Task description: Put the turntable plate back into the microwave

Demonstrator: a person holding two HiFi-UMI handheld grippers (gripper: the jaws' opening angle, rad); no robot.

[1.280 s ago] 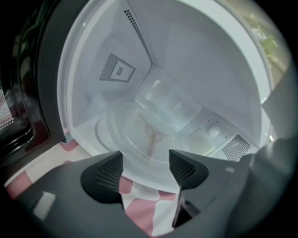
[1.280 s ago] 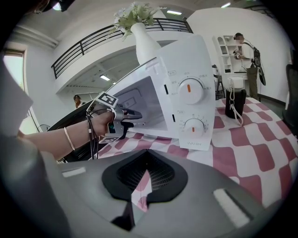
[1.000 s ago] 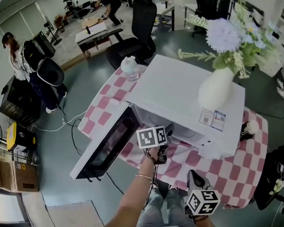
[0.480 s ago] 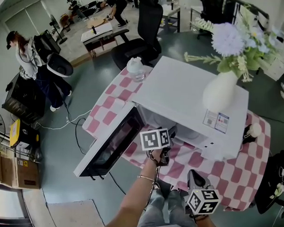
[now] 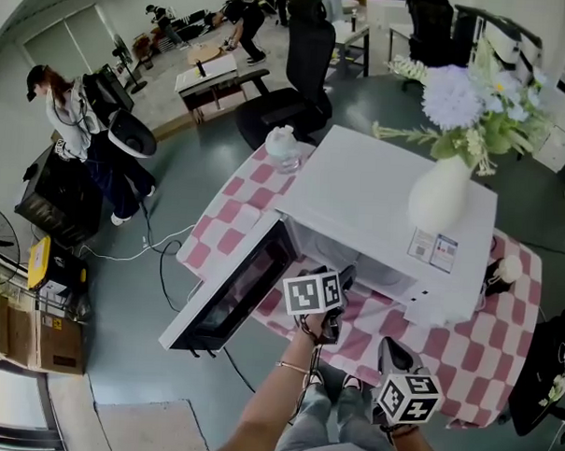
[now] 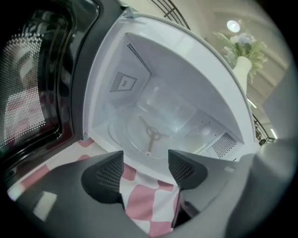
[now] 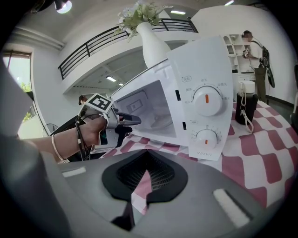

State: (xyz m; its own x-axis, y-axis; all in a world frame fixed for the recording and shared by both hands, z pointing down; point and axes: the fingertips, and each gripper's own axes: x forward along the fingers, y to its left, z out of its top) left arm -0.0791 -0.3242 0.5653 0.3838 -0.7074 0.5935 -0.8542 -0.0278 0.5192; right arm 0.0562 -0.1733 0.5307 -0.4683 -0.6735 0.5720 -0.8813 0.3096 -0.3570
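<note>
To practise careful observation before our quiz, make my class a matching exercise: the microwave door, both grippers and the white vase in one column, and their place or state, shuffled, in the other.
Things:
1. microwave door
2. left gripper
3. right gripper
4. white vase

Place or state:
A. standing on top of the microwave
B. jaws together
C. swung open
D. jaws apart, nothing between them

Pairs: 1-C, 2-D, 3-B, 4-A

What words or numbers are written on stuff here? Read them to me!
Nothing here reads clearly.
Sticker on the microwave top: too small to read.
Print by the dials on its panel: too blurred to read.
Marker cubes: black-and-white patterns, no words.
</note>
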